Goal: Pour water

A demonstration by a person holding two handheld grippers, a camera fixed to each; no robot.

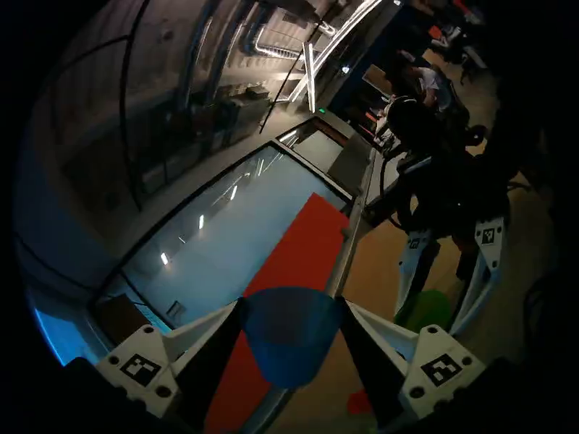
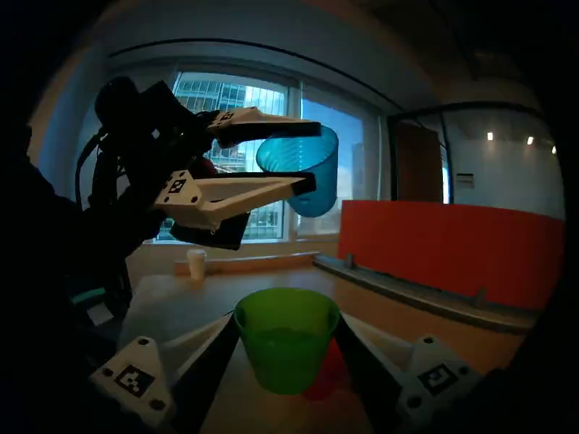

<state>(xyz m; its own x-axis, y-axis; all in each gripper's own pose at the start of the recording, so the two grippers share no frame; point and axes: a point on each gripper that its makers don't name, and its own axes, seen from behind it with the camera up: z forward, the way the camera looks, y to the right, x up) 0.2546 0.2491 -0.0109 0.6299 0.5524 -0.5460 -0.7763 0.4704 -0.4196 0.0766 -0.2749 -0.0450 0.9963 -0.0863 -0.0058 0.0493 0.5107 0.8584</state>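
2 cups are held: the left gripper (image 1: 289,311) is clamped on 1 blue cup (image 1: 289,347), and the right gripper (image 2: 287,322) is clamped on 1 green cup (image 2: 287,347), upright, with the counter (image 2: 181,304) beneath. From the right gripper, the blue cup sits tipped above the green one, apart from it. 1 small white cup (image 2: 196,264) stands far ahead-left, and each gripper bears 2 square markers (image 2: 133,381).

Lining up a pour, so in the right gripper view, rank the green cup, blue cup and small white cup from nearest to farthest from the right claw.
1. The green cup, held in the right claw itself, low centre.
2. The blue cup, raised up left, in the left claw.
3. The white cup, far back left on the table.
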